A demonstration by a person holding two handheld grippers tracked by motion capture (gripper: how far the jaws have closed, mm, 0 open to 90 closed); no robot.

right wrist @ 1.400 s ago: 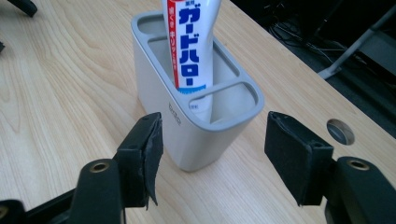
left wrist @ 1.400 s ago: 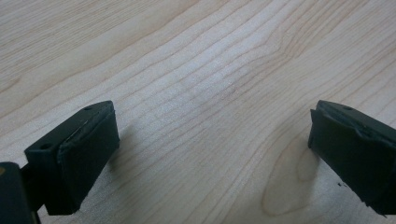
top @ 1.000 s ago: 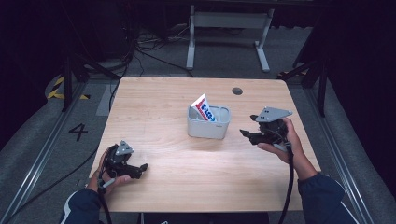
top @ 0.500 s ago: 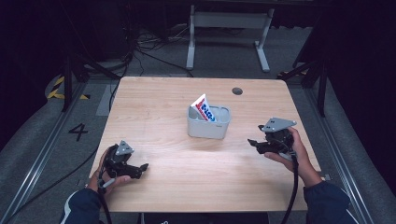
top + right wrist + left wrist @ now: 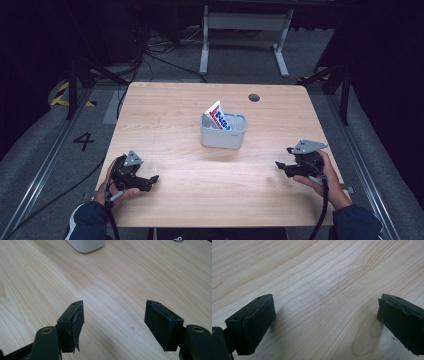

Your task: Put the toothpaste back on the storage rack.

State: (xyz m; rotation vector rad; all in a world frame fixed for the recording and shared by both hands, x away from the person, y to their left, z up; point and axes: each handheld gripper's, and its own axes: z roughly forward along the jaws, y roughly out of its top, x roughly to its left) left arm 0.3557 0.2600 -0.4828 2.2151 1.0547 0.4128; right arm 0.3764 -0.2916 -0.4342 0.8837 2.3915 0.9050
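Both grippers' jaws are standing apart, gripping nothing. The grey holder (image 5: pixel 224 131), carrying a tilted red-white-blue packet (image 5: pixel 217 114), is sitting mid-table (image 5: pixel 165 105). The right gripper (image 5: pixel 282 165) is now lower and nearer the person; the left gripper (image 5: pixel 151 179) is staying put.

Bright overhead light on the pale wooden table (image 5: pixel 180 115), dark surroundings; soft shadows under blurred black jaws, slight glare on grain, high view grainy
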